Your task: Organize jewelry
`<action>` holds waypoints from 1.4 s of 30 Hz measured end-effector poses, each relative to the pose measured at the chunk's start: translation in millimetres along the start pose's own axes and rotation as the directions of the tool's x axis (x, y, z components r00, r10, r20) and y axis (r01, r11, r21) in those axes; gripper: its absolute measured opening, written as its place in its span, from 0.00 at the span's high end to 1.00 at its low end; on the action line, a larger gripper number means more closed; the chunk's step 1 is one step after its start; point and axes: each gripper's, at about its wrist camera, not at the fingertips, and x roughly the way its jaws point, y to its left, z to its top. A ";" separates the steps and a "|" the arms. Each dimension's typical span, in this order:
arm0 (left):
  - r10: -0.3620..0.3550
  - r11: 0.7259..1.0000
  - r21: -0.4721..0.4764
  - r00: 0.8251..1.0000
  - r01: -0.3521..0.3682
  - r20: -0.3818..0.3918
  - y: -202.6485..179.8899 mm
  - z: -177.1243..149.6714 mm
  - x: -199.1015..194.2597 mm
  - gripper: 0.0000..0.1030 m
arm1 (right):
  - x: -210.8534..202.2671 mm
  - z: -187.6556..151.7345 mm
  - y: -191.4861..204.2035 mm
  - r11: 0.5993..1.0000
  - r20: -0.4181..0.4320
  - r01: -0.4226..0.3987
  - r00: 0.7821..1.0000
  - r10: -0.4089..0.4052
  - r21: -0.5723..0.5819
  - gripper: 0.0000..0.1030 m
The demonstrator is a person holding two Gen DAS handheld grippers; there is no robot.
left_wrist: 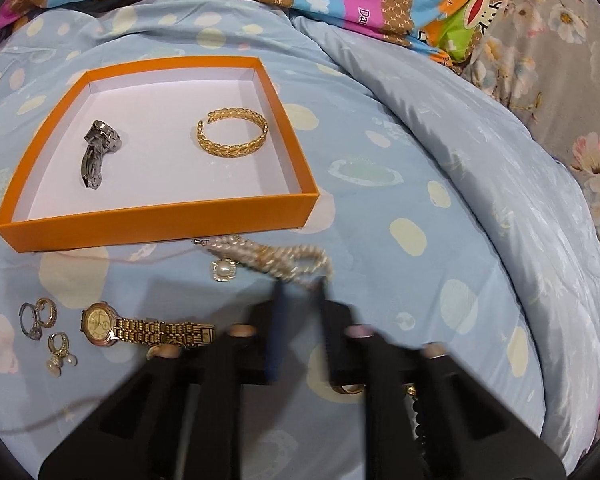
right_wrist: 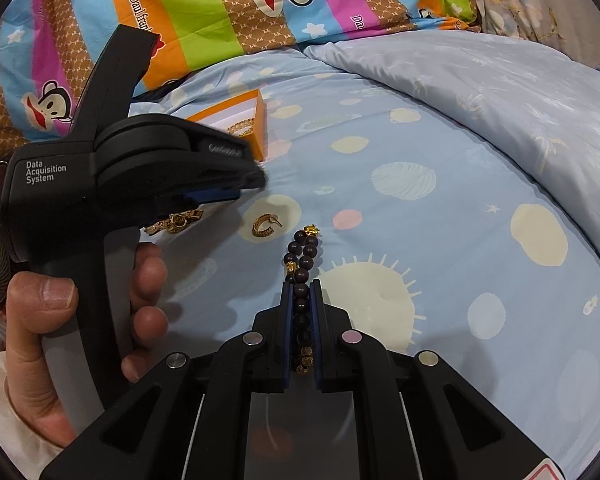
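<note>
Both wrist views close above bedspread (left_wrist: 420, 208)

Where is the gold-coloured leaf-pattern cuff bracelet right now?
Left wrist view: the gold leaf-pattern cuff bracelet lies inside the orange shallow box, right half, apart from the silver watch.

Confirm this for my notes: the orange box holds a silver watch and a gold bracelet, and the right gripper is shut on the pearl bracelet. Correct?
One detail is wrong. The right gripper is shut on the dark bead bracelet, as the right wrist view shows. The pearl bracelet lies at the left gripper. The orange box does hold the silver watch and the gold bracelet.
</note>
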 end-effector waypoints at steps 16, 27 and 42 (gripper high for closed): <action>-0.013 1.000 0.019 0.997 0.012 0.077 6.6 5.0 -25.2 0.99 | -0.1 0.3 0.7 1.000 0.001 -0.004 1.000 0.004 -0.001 0.93; 0.028 0.999 0.020 0.995 -0.030 0.095 41.0 -1.6 -39.8 0.71 | 0.1 1.3 0.1 1.000 0.001 -0.024 1.000 0.024 0.006 0.93; 0.163 0.987 -0.007 0.982 -0.163 0.098 125.4 -47.6 -82.6 0.65 | 2.8 1.8 13.9 0.999 -0.004 -0.032 0.999 0.031 -0.022 0.93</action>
